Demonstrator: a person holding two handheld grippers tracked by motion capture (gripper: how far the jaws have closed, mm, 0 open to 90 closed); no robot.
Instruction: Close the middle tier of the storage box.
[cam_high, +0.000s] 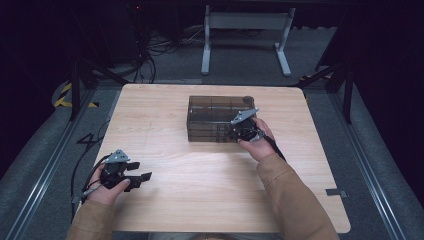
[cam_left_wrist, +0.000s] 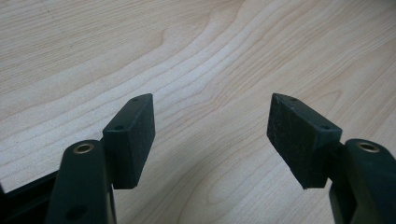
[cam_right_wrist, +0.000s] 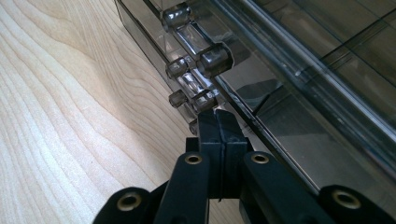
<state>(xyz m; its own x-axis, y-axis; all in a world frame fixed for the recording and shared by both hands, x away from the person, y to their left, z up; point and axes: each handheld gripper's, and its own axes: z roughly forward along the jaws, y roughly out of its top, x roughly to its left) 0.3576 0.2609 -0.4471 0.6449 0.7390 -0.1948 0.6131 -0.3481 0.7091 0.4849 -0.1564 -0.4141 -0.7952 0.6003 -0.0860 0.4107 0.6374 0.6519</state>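
A smoky see-through drawer box (cam_high: 214, 111) stands at the middle back of the wooden table (cam_high: 200, 195). My right gripper (cam_high: 237, 134) is at the box's front right corner, held in a hand. In the right gripper view its jaws (cam_right_wrist: 218, 120) are pressed flat together, and their tip sits right at the lowest of the clear drawer handles (cam_right_wrist: 192, 87) on the box front (cam_right_wrist: 299, 70). I see nothing between the pads. My left gripper (cam_high: 138, 171) rests low over the table's front left, jaws wide apart (cam_left_wrist: 212, 135) over bare wood.
A white desk frame (cam_high: 245, 25) and loose cables (cam_high: 145, 50) lie on the floor beyond the table's far edge. Metal floor rails (cam_high: 45, 170) run along both sides. Sleeved forearms come in from the bottom edge.
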